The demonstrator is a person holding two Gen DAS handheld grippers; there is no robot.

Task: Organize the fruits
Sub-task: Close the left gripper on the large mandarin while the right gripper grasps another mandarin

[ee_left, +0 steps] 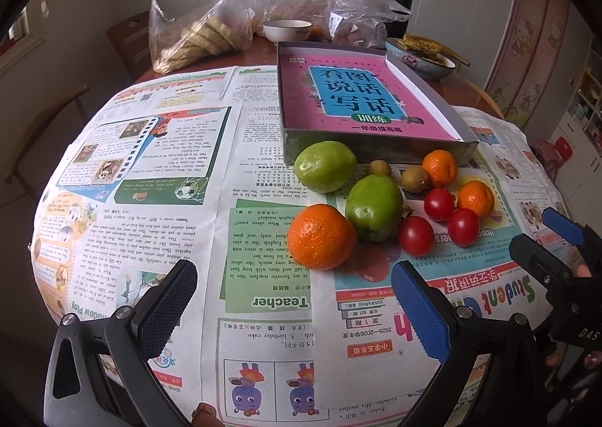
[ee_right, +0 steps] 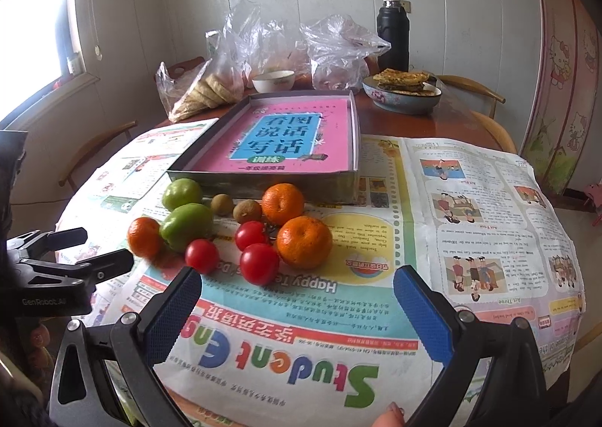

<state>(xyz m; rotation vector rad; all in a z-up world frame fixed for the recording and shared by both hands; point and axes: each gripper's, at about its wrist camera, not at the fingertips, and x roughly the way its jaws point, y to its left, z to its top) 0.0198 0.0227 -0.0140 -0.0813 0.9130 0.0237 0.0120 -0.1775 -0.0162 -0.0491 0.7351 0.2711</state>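
Right now both grippers hang above the newspaper-covered table [ee_left: 150, 178], short of the fruit, and neither holds anything. The left gripper [ee_left: 293, 310] has its fingers spread wide, and so does the right gripper [ee_right: 297, 310], whose blue pads frame the "Student" masthead of the newspaper [ee_right: 286, 344].

All the fruit lies in a loose cluster on the paper just in front of the shallow box [ee_right: 263, 180], the landmark here, which holds a pink book [ee_right: 286, 141] face up. Nearest the box's front wall sit a green fruit [ee_right: 182, 193], two small brown fruits [ee_right: 222, 204] [ee_right: 247, 211] and a mandarin [ee_right: 283, 203]. One row farther from the box are a second green fruit [ee_right: 186, 225], a cherry tomato [ee_right: 251, 235] and a larger mandarin [ee_right: 304, 242]. Farthest from the box are a third mandarin [ee_right: 145, 237] at the left end and two more tomatoes [ee_right: 202, 256] [ee_right: 259, 263]. Several pieces touch their neighbours.

Behind the box, on bare wood, stand a white bowl [ee_right: 273, 81], clear plastic bags [ee_right: 233, 62] with flat biscuits inside one, a blue bowl of flatbread [ee_right: 402, 94] and a black thermos [ee_right: 393, 32].

From the left wrist view the same cluster sits at the box's near right corner, the biggest mandarin [ee_left: 321, 237] closest to the camera.
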